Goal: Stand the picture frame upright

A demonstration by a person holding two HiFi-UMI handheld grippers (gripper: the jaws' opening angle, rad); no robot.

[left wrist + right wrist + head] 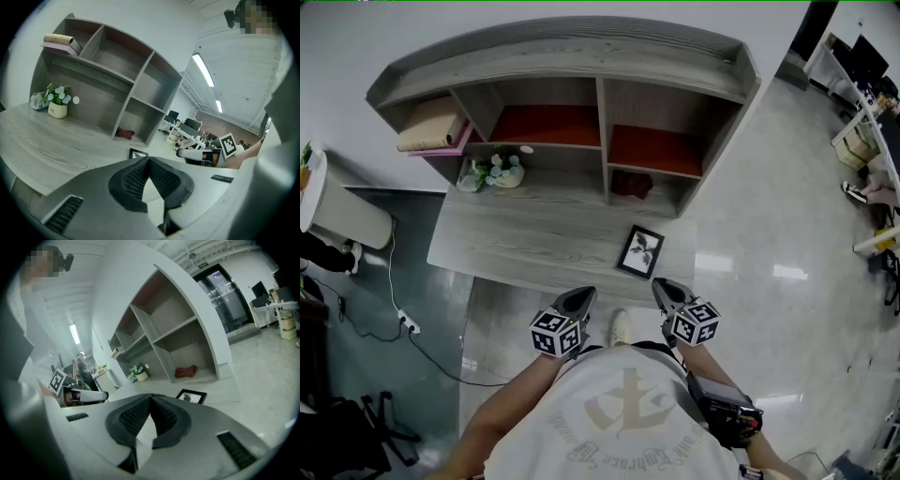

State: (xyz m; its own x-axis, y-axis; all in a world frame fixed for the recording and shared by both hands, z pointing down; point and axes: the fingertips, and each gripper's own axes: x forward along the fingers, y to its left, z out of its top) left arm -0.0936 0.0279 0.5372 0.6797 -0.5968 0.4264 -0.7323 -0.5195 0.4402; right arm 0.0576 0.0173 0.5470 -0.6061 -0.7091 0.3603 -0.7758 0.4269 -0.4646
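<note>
A black picture frame (641, 251) with a plant print lies flat near the right front corner of the grey wooden desk (525, 239). It also shows in the left gripper view as the frame (138, 153) and in the right gripper view as the frame (191, 396). My left gripper (580, 300) hangs in front of the desk edge, shut and empty, left of the frame. My right gripper (664, 291) is just off the desk edge below the frame, shut with nothing in it. In their own views the left gripper (148, 159) and right gripper (150, 396) show tips touching.
A shelf unit (581, 103) stands at the back of the desk. A small flower pot (502, 171) sits at the left, a dark red cloth (630, 183) in the lower right cubby, and a roll on pink books (431, 127) on the left shelf. Shiny floor lies to the right.
</note>
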